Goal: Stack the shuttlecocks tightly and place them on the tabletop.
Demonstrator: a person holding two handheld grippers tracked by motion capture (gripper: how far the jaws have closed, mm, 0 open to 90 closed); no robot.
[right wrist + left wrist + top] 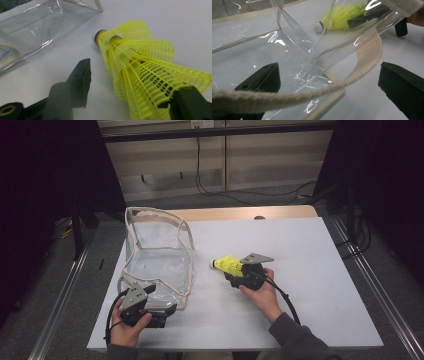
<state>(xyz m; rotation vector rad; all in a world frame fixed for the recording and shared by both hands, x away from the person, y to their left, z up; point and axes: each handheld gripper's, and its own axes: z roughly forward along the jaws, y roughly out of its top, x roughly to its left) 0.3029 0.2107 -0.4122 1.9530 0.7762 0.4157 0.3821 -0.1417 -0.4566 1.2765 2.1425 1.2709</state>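
Yellow mesh fills the space between the jaws of the right gripper (130,85), and that is the worry. The yellow shuttlecock (229,265) lies with its skirt between them, cork nose pointing toward the clear bag (157,252). In the right gripper view one jaw sits against the skirt's rim, while the other stands off with white table (310,285) showing in the gap. So the jaws are apart and not pinching yet. The high view cannot show whether the shuttlecock is lifted or resting on the surface.

If the jaws close hard, the thin plastic skirt looks likely to buckle and squirt forward. If they close too softly, the light thing could tip out nose-first on the way over.

Across the table, the left gripper (329,82) has its jaws wide. The bag's cream webbing strap (367,50) and a fold of clear film cross between them, with neither pad visibly pressing. That leaves the bag unheld. Its mouth looks floppy and creased, so a shuttlecock pushed in could shove the whole bag away, or catch on the strap and drop outside.
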